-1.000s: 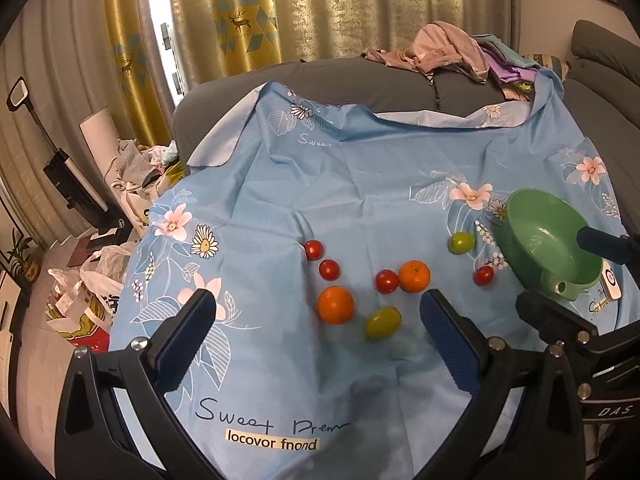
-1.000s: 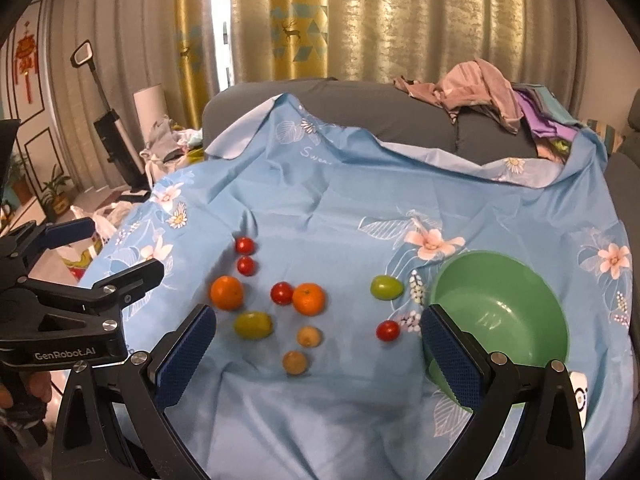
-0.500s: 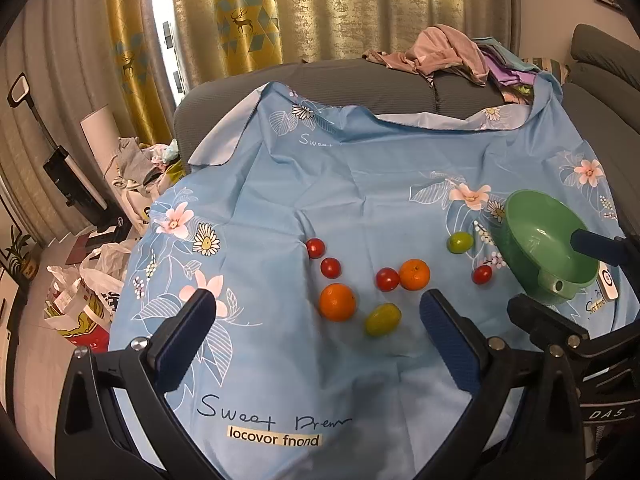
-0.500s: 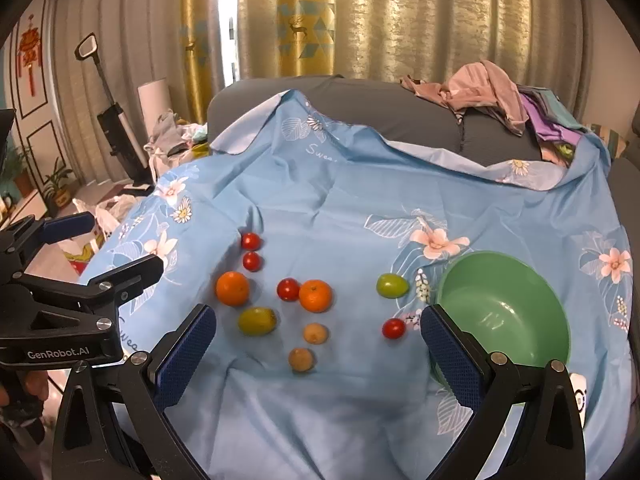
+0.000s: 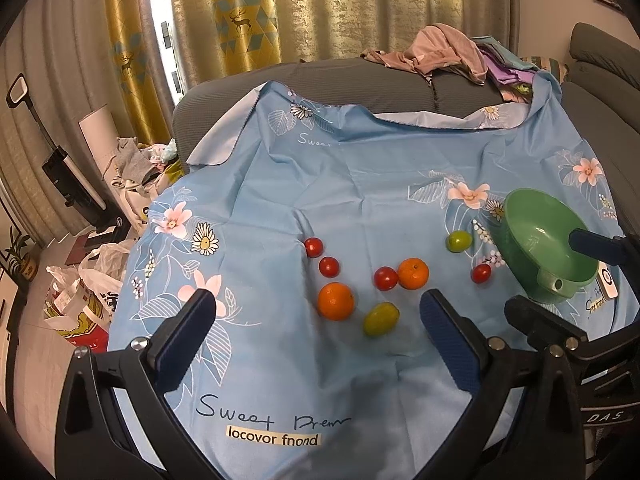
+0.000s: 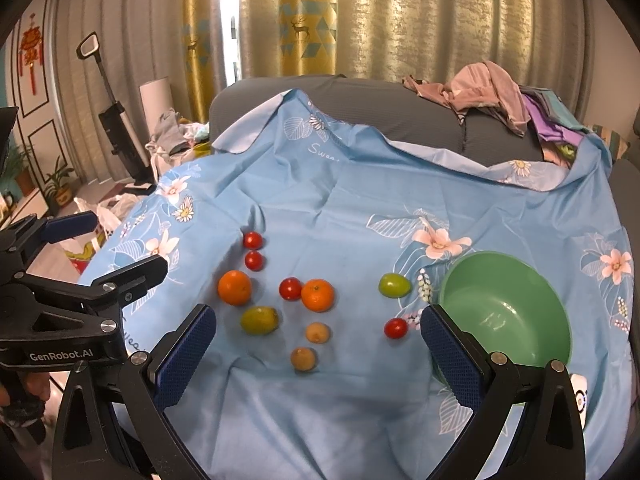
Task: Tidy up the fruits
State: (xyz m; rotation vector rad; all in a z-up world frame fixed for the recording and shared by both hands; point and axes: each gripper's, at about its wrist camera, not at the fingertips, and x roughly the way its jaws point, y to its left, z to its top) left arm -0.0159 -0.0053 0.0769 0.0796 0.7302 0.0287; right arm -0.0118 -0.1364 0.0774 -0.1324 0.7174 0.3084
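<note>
Fruit lies scattered on a blue flowered cloth (image 6: pixel 340 216): two oranges (image 6: pixel 235 287) (image 6: pixel 317 295), several small red tomatoes (image 6: pixel 291 289), a yellow-green fruit (image 6: pixel 259 320), a green fruit (image 6: pixel 394 285) and two small brown fruits (image 6: pixel 317 333). An empty green bowl (image 6: pixel 506 316) stands at the right. My left gripper (image 5: pixel 316 322) is open above the near edge, with an orange (image 5: pixel 336 301) and the yellow-green fruit (image 5: pixel 381 319) just beyond its fingers. My right gripper (image 6: pixel 318 338) is open too, the brown fruits between its fingertips but lower down.
The cloth covers a grey sofa (image 6: pixel 360 104) with a pile of clothes (image 6: pixel 492 88) at the back right. A white remote (image 6: pixel 578 396) lies beside the bowl. Bags (image 5: pixel 80 296), laundry and a stick vacuum (image 6: pixel 116 120) crowd the floor at the left. Gold curtains hang behind.
Both grippers have drawn back and risen a little, so the fruit sits slightly higher in each view. Nothing on the cloth has moved and both grippers stay open.
</note>
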